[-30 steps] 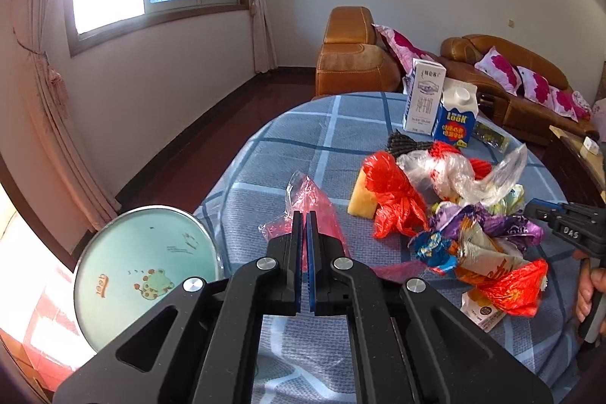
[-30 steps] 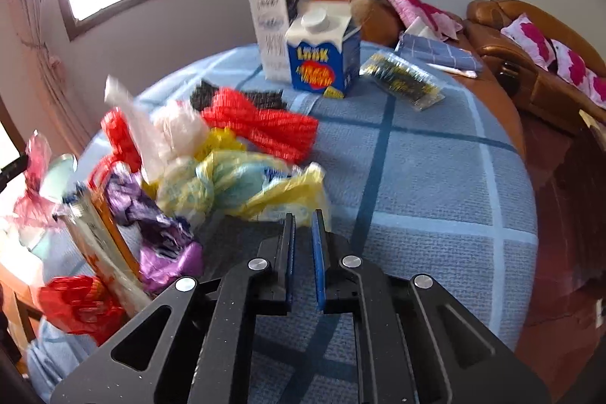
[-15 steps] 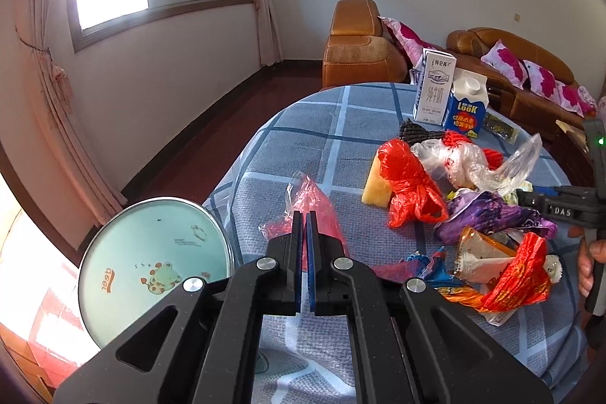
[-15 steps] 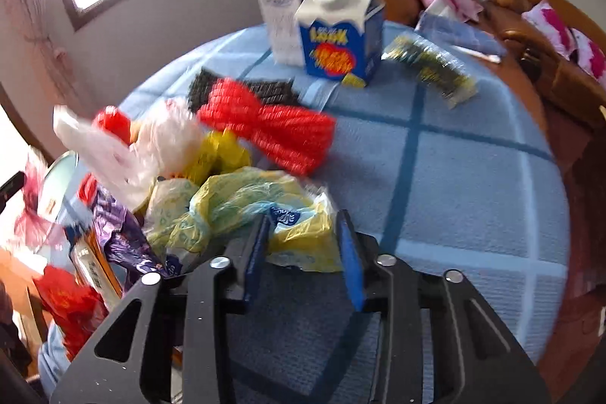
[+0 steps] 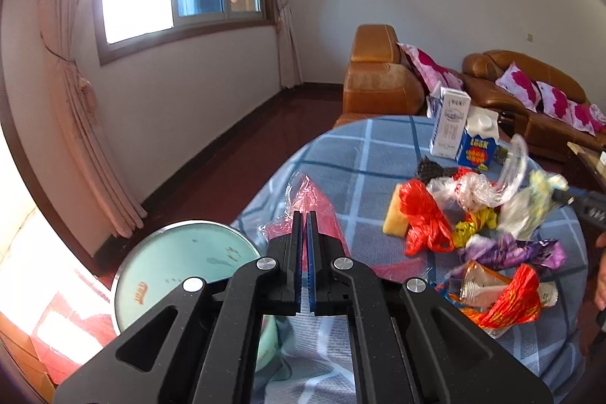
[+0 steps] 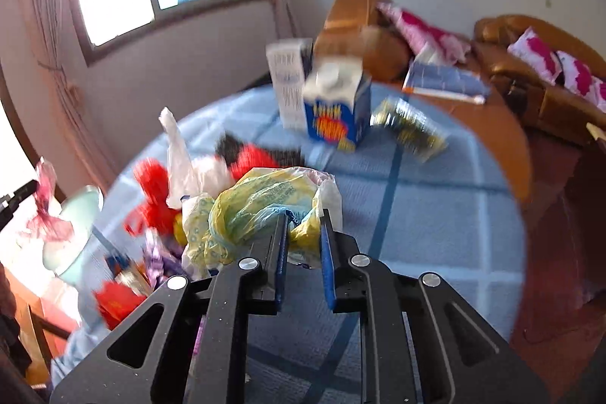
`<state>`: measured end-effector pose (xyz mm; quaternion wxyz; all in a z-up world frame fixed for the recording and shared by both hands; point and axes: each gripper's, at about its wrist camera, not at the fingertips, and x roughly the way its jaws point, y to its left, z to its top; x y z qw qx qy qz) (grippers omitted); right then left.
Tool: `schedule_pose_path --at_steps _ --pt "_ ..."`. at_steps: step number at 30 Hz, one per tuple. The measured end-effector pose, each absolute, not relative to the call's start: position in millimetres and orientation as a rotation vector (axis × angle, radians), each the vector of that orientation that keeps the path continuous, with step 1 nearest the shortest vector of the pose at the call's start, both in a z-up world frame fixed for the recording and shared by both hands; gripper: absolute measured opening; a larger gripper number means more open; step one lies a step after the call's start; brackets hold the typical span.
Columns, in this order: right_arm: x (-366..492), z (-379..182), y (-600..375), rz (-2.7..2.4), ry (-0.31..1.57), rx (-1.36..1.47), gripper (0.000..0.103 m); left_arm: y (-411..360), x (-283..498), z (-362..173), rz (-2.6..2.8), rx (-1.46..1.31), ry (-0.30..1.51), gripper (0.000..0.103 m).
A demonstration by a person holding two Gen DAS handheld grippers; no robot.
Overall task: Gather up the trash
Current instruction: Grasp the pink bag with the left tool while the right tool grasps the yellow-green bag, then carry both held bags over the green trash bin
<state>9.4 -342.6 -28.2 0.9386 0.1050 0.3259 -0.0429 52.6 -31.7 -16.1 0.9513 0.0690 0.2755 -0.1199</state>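
Observation:
My left gripper (image 5: 306, 214) is shut on a pink plastic bag (image 5: 316, 211) and holds it by the table's near left edge, next to a light-green round bin (image 5: 178, 264). My right gripper (image 6: 303, 218) grips a crumpled yellow-green plastic bag (image 6: 257, 211), lifted off the pile; it shows blurred in the left wrist view (image 5: 530, 199). The trash pile on the blue checked tablecloth (image 5: 360, 158) holds a red bag (image 5: 424, 218), a clear bag (image 5: 473, 188), a purple wrapper (image 5: 511, 252) and a red-orange wrapper (image 5: 507, 298).
Two cartons, white (image 5: 450, 124) and blue (image 5: 479, 144), stand at the table's far side, with a dark snack packet (image 6: 413, 127) beside them. Brown sofas (image 5: 530, 93) stand behind. The table edge drops to a dark red floor (image 5: 227, 177).
My right gripper opened, closed on the yellow-green bag and lifted it from the pile. My left gripper kept the pink bag and drew back a little toward the bin.

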Motion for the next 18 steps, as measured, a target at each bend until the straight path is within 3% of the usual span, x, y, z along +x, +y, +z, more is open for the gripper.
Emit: schedule_pose_path --at_steps 18 --pt "52 14 -271 0.006 0.552 0.165 0.016 38 59 -14 -0.056 0.130 0.570 0.002"
